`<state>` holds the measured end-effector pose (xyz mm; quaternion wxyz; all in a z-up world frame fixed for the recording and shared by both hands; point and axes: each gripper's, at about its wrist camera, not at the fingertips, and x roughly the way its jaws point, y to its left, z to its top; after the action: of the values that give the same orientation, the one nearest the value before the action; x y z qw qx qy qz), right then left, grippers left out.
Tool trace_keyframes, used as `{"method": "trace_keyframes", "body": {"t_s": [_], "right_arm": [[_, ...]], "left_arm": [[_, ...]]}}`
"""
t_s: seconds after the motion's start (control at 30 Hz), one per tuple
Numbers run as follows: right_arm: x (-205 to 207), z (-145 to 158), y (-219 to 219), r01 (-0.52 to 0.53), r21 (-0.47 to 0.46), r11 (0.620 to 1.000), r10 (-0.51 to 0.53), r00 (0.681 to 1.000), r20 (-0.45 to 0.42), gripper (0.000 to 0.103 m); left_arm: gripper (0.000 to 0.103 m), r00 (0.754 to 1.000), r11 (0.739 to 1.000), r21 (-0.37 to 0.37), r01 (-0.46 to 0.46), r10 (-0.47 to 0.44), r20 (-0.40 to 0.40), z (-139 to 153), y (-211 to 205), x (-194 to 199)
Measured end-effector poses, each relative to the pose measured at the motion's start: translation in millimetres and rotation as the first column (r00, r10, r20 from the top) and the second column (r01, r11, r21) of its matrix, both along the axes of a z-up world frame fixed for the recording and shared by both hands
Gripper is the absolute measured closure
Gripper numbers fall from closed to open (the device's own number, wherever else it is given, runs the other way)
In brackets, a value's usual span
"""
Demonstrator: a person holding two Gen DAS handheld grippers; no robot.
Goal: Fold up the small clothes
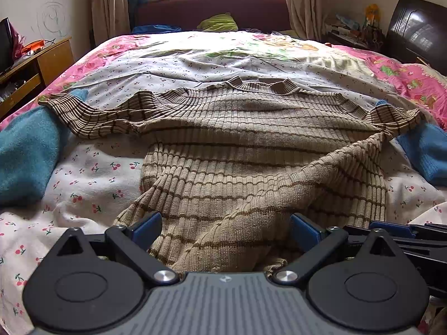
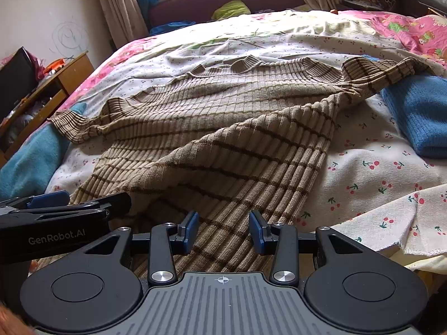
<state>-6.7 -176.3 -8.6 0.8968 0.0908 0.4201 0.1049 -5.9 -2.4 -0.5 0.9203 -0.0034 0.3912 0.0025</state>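
Observation:
A tan ribbed sweater with brown stripes (image 1: 237,145) lies spread on the bed, collar toward the headboard, both sleeves out to the sides. Its lower right part is folded diagonally over the body (image 2: 251,145). My left gripper (image 1: 225,227) is open, its blue pads on either side of the bunched bottom hem. My right gripper (image 2: 223,229) is open too, jaws narrower, over the hem just to the right. The left gripper (image 2: 64,212) shows at the left edge of the right wrist view, and the right gripper (image 1: 405,231) at the right edge of the left wrist view.
The bed has a white cherry-print sheet (image 1: 92,178) and a pink floral quilt (image 1: 413,83). A teal garment (image 1: 25,150) lies left, a blue knit (image 2: 419,117) right. A wooden desk (image 1: 42,64) stands left; a dark headboard (image 1: 212,11) and a cluttered nightstand (image 1: 352,33) are at the far end.

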Motion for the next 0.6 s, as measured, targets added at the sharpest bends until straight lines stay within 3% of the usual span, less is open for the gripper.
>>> {"method": "trace_keyframes", "body": {"t_s": [0.6], "right_arm": [[-1.3,-0.4,-0.9,0.006,-0.002,1.000,-0.006,1.000,-0.002,0.064]], "left_arm": [[0.000,1.000,1.000,-0.006,0.009,-0.009,0.002,0.2,-2.0,-1.6]]}}
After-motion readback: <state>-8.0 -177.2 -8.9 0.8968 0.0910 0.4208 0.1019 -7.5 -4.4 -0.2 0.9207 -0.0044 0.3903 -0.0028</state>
